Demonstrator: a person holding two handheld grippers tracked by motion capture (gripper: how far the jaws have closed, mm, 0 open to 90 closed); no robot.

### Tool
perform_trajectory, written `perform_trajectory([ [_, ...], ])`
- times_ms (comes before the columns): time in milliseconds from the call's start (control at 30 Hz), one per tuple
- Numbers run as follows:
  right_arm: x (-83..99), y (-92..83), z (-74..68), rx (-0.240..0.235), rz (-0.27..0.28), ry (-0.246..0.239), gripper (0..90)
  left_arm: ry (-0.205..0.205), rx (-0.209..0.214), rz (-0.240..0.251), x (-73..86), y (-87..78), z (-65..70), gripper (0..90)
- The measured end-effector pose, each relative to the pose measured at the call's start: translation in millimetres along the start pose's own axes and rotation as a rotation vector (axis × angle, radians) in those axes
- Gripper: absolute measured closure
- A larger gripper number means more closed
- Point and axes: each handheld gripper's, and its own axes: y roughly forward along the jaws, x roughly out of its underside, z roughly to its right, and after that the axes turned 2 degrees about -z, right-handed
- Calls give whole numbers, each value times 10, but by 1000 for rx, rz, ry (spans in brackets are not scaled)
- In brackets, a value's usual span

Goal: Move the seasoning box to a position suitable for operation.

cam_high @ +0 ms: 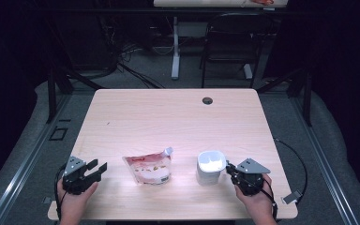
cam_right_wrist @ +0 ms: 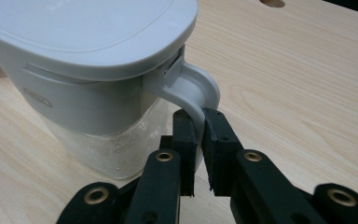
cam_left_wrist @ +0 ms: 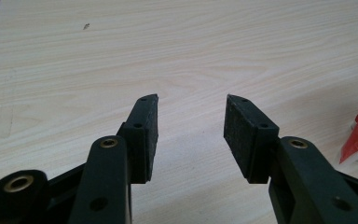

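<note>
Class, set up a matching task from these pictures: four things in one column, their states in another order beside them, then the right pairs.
Things:
1. left gripper
2. right gripper
3. pouch
4. lid

States:
A. lies on the table between the grippers and left of the jug
B. shut on the jug's handle
C. open over bare table
D. closes the jug

Pairs: 1-C, 2-B, 3-A, 4-D

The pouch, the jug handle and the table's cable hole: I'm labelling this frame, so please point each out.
pouch point(cam_high: 149, 169), high view, middle of its printed front.
jug handle point(cam_right_wrist: 196, 91), right gripper view, curved white loop above the jaws.
cable hole point(cam_high: 207, 101), high view, its dark centre.
</note>
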Motion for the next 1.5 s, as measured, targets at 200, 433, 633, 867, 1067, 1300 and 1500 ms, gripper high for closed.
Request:
perform_trajectory([
  [200,-13,-49,7,-28,26,41,746,1,4,-4,1,0,1,554],
  [433,-62,-213,5,-46,39,52,666,-1,4,-10,-1,-8,-5,554],
  [633,-86,-328,-9,-26,54,19,634,0,7,-15,-1,-4,-5,556],
  [867,-138,-379,61,-26,89,45,655,3,9,-14,-1,-3,0,555],
  [1067,-293,-442,140,-20,81,97,712,-1,5,-18,-3,-25,-4,554],
  [1300,-507,-396,166,-49,-6,93,790,-3,8,-14,3,-8,4,554],
  [1500,-690,-385,174,-47,-18,91,860,-7,10,-16,4,1,-8,554],
])
